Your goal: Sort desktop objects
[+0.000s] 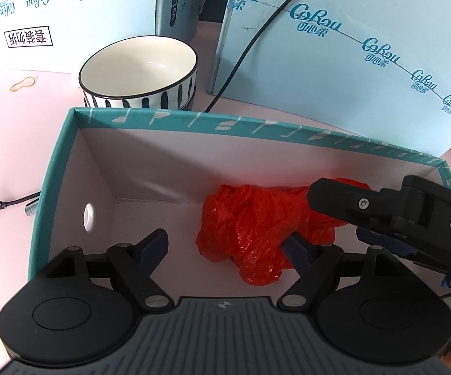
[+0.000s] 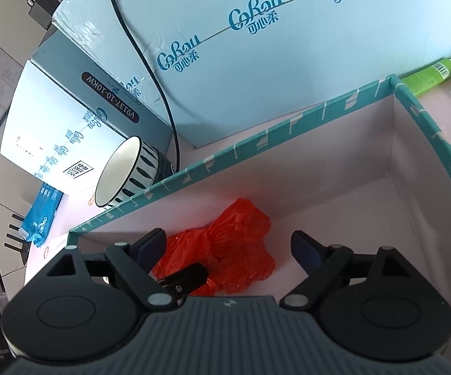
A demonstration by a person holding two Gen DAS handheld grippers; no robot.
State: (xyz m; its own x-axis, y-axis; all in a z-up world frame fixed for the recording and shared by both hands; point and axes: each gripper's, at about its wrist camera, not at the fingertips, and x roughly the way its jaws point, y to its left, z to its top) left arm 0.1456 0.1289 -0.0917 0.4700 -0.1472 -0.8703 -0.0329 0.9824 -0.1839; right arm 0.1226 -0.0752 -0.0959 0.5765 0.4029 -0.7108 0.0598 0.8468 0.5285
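Note:
A crumpled red plastic bag (image 1: 250, 231) lies on the floor of a teal-rimmed cardboard box (image 1: 194, 122). My left gripper (image 1: 225, 243) is open above the box, with the bag by its right finger. My right gripper (image 2: 228, 247) is open over the same bag (image 2: 231, 247) inside the box (image 2: 256, 143). The right gripper's body (image 1: 397, 215) reaches in from the right in the left wrist view. A left finger (image 2: 188, 276) shows under the bag's edge in the right wrist view.
A white bowl with dark stripes (image 1: 138, 72) stands behind the box. Light blue cartons (image 1: 350, 47) and a black cable (image 1: 256, 37) stand behind. A rubber band (image 1: 22, 83) and USB cable (image 1: 10, 204) lie left. A green tube (image 2: 428, 75) lies right.

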